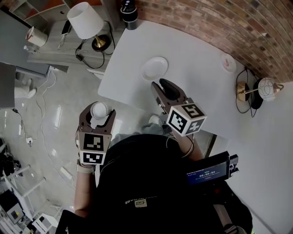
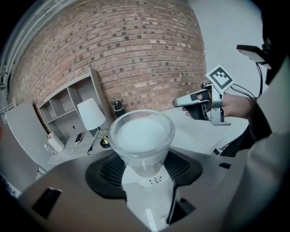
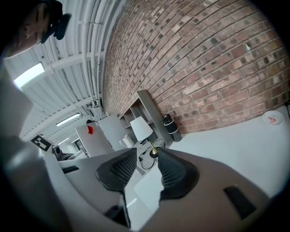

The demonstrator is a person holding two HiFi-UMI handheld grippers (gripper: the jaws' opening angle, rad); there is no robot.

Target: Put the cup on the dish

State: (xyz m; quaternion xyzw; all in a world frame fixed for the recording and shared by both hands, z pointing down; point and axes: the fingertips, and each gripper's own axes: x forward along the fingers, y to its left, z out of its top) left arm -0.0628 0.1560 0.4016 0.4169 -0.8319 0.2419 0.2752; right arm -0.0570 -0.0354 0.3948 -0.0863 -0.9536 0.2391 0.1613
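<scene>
My left tool (image 1: 97, 114), at lower left, grips the white cup (image 2: 141, 136) upright between wide-set jaws, presumably for carriage to the dish (image 1: 154, 68) on the counter (image 1: 197, 55) at upper centre; my right tool (image 1: 161, 85), narrowly parted, holds nothing.

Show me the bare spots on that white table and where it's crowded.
Bare tabletop lies between the white dish and the small saucer, and between the dish and the black bottle. Crowded: the near edge under the right hand-held gripper, and the right end around the globe lamp and its cable.
</scene>
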